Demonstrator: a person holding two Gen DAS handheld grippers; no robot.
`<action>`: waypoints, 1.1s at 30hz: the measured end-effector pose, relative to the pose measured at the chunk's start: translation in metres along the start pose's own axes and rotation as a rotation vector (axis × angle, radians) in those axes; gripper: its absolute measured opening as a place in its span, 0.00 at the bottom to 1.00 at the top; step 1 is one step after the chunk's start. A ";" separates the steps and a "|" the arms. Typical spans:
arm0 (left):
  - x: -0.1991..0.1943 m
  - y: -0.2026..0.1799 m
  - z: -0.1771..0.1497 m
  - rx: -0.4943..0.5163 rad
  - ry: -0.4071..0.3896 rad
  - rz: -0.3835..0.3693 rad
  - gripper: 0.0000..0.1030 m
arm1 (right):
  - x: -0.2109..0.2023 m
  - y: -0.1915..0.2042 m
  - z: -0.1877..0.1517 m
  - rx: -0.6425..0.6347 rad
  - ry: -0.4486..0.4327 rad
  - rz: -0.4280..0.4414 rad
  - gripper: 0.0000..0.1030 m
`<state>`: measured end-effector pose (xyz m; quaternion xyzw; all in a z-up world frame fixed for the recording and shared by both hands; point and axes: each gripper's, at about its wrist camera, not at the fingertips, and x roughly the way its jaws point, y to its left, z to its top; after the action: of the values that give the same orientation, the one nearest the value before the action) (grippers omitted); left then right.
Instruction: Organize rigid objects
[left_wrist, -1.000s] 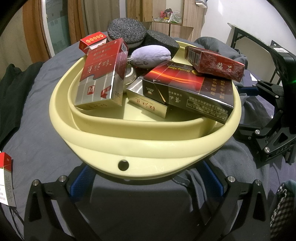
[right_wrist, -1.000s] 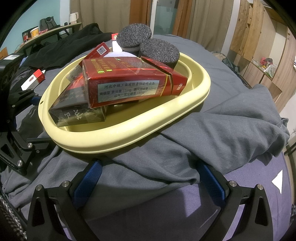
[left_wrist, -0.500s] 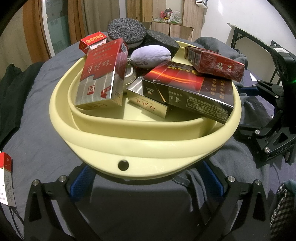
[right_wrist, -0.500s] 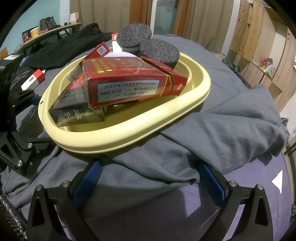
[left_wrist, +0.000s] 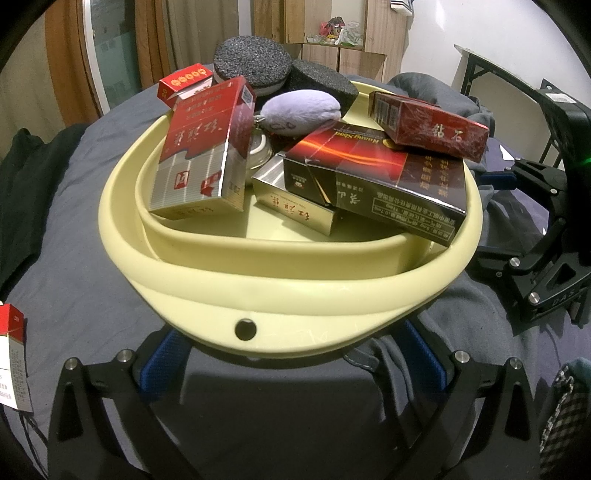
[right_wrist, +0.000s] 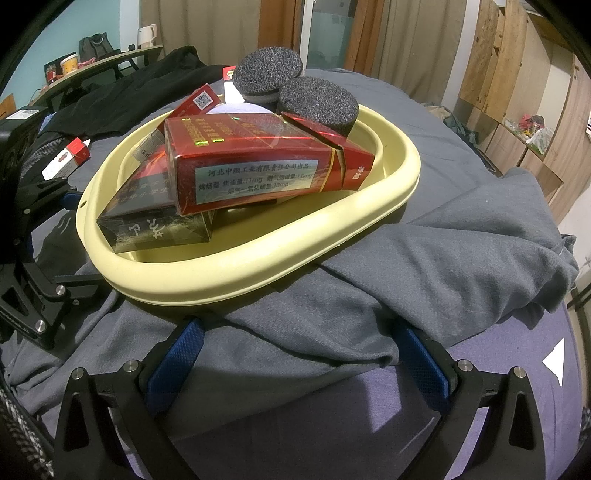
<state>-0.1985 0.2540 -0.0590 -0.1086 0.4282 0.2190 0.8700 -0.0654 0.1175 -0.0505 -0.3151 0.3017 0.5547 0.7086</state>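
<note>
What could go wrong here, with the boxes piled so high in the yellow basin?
The red box lies tilted on the dark box, so a nudge to the basin might slide it off. The basin rests on a rumpled grey garment and may tip. Both the left gripper and the right gripper are open, holding nothing.

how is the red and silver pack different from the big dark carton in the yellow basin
The red and silver pack stands tilted on end, leaning back at one side of the yellow basin; the big dark carton lies flat and slanted, one end over the rim. The pack is narrower and bears nothing; the carton is wider and carries a dark red pack on top. The pack is bright red over silver, the carton black with orange streaks. Both are printed boxes.
</note>
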 end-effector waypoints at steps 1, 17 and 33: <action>0.000 0.001 0.000 0.000 0.000 0.000 1.00 | 0.000 0.000 0.000 0.000 0.000 0.000 1.00; -0.001 0.001 0.000 0.000 0.000 -0.001 1.00 | 0.000 0.000 0.000 0.000 0.000 0.000 1.00; -0.001 0.001 0.001 -0.001 0.000 -0.003 1.00 | 0.000 0.000 0.000 0.000 0.000 0.001 1.00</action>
<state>-0.1990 0.2552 -0.0580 -0.1098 0.4279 0.2180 0.8703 -0.0653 0.1174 -0.0505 -0.3149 0.3019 0.5548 0.7084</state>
